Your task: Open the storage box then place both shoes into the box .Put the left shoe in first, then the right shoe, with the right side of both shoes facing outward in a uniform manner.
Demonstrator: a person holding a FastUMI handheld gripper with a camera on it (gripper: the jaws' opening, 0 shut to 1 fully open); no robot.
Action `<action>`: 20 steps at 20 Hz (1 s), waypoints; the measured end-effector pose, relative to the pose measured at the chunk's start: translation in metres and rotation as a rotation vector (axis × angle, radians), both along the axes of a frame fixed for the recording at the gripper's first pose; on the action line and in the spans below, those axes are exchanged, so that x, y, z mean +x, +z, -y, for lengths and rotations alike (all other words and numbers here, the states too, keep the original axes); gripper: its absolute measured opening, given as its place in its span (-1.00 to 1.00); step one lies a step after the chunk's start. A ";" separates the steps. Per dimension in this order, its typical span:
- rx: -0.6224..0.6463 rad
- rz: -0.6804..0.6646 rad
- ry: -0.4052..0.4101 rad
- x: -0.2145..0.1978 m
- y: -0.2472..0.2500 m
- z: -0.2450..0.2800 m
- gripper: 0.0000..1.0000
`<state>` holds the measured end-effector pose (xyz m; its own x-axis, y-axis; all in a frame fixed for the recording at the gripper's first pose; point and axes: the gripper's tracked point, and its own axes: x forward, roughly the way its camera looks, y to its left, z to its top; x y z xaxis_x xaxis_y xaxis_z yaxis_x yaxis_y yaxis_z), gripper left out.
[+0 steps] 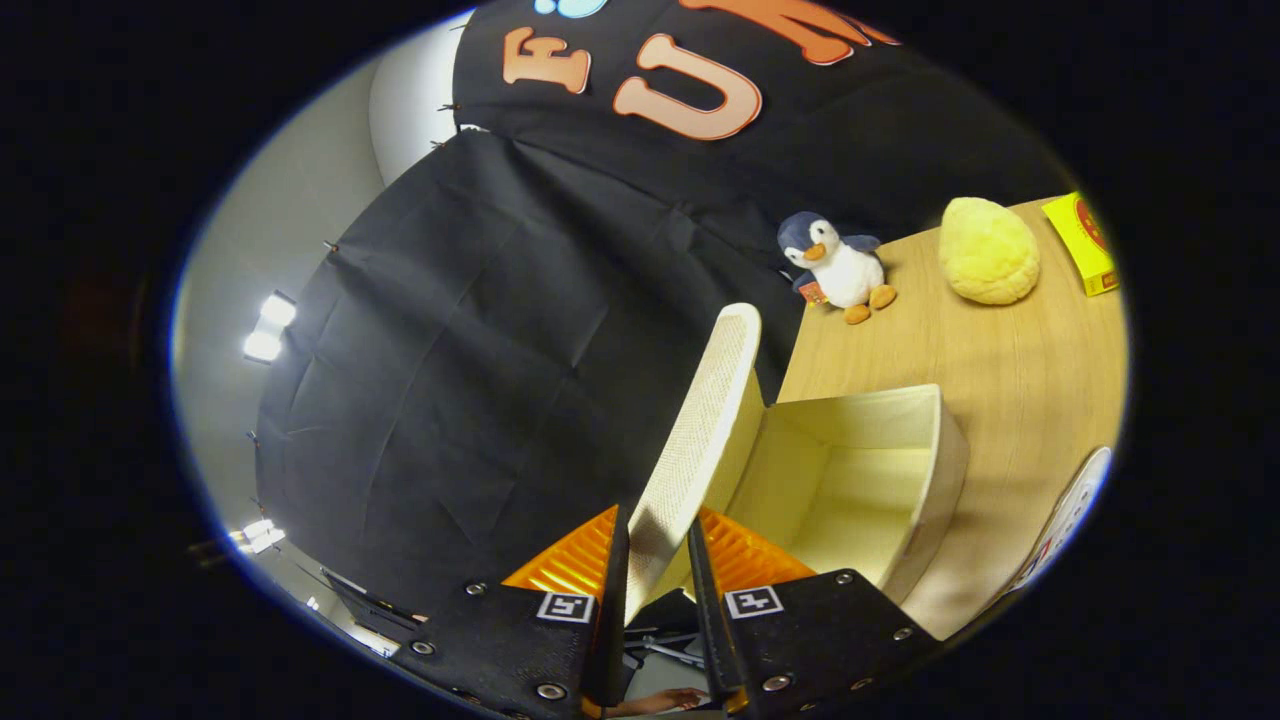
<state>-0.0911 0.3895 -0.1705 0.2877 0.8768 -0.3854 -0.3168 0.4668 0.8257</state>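
Observation:
A cream storage box (905, 480) stands on the wooden table with its inside bare. Its woven lid (705, 430) is swung up and stands nearly upright at the box's near side. My gripper (657, 545) is shut on the lid's lower edge, one finger on each face of it. The lid rises away from the fingers toward the booth wall. At the table's near edge, past the box, a strip of a white shoe (1070, 515) shows.
Beyond the box on the wooden table (1010, 350) stand a plush penguin (838, 268), a round yellow plush (988, 250) and a yellow carton (1082, 242). Black cloth wall rises behind the table's far edge. Bright lamps (268, 327) shine off to the side.

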 end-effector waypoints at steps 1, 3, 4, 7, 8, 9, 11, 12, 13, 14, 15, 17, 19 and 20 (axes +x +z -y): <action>-0.011 0.020 0.012 0.001 0.006 -0.011 -0.34; -0.009 0.045 0.028 -0.004 0.020 -0.033 -0.50; -0.011 0.047 0.033 -0.004 0.020 -0.048 -0.58; -0.015 0.043 0.059 -0.005 0.019 -0.090 -0.61; -0.021 0.048 0.067 -0.006 0.017 -0.104 -0.61; -0.030 0.056 0.073 -0.007 0.013 -0.117 -0.61; -0.032 0.050 0.069 -0.006 0.009 -0.136 -0.60; -0.036 0.040 0.067 -0.006 0.003 -0.146 -0.59; -0.039 0.032 0.063 -0.004 -0.002 -0.156 -0.59; -0.050 0.020 0.059 -0.004 -0.009 -0.166 -0.59; -0.057 -0.006 0.055 -0.006 -0.016 -0.171 -0.59; -0.072 -0.065 0.020 -0.005 -0.033 -0.181 -0.54; -0.081 -0.110 -0.006 -0.003 -0.040 -0.175 0.00; -0.074 -0.118 -0.023 -0.002 -0.040 -0.169 0.35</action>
